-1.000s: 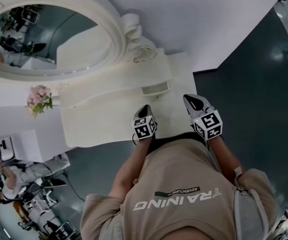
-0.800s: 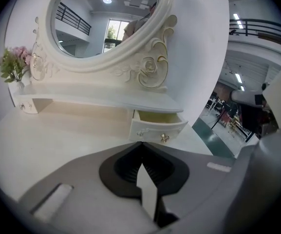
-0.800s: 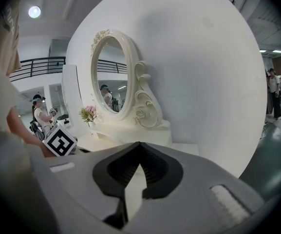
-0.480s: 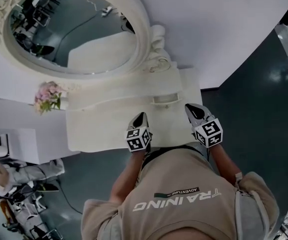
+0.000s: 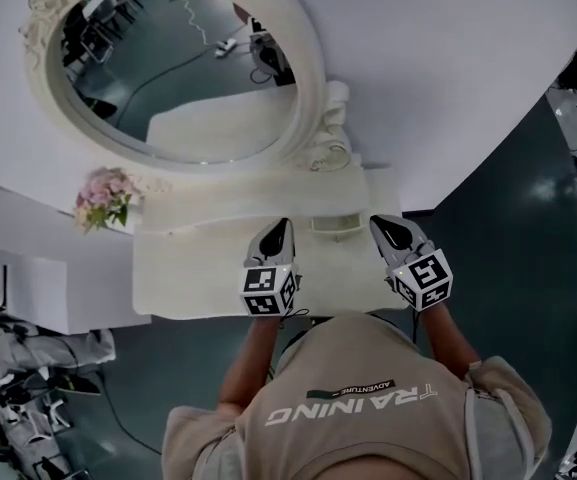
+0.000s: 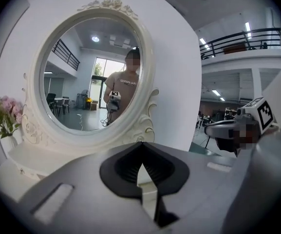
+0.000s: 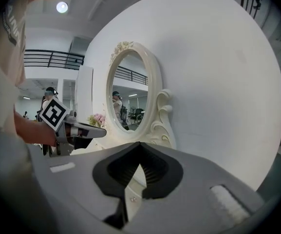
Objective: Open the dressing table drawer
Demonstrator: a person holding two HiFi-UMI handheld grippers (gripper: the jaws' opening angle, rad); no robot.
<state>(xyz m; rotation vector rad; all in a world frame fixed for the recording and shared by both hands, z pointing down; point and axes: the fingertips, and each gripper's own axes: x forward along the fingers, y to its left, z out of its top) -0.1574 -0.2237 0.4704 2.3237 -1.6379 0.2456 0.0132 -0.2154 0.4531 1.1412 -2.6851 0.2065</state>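
The white dressing table [image 5: 203, 268] stands against the wall under an oval mirror [image 5: 183, 68]. A small drawer box [image 5: 335, 225] sits on the tabletop at the mirror's right foot, and I cannot tell whether it is open. My left gripper [image 5: 279, 226] hovers just left of that box with its jaws shut and empty [image 6: 140, 143]. To the box's right hangs my right gripper [image 5: 378, 224], likewise shut on nothing [image 7: 140, 143]. Both point roughly level toward the mirror [image 6: 94, 77] and touch nothing.
Pink flowers [image 5: 106, 196] stand at the table's left end. A white curved wall [image 7: 218, 82] rises behind the mirror. Dark floor [image 5: 508, 228] lies to the right. Equipment and a person sitting low are at the left [image 5: 18, 353].
Both grippers have risen above the tabletop, the left one more, and now point more level. The head view has swung so that more of the mirror shows.
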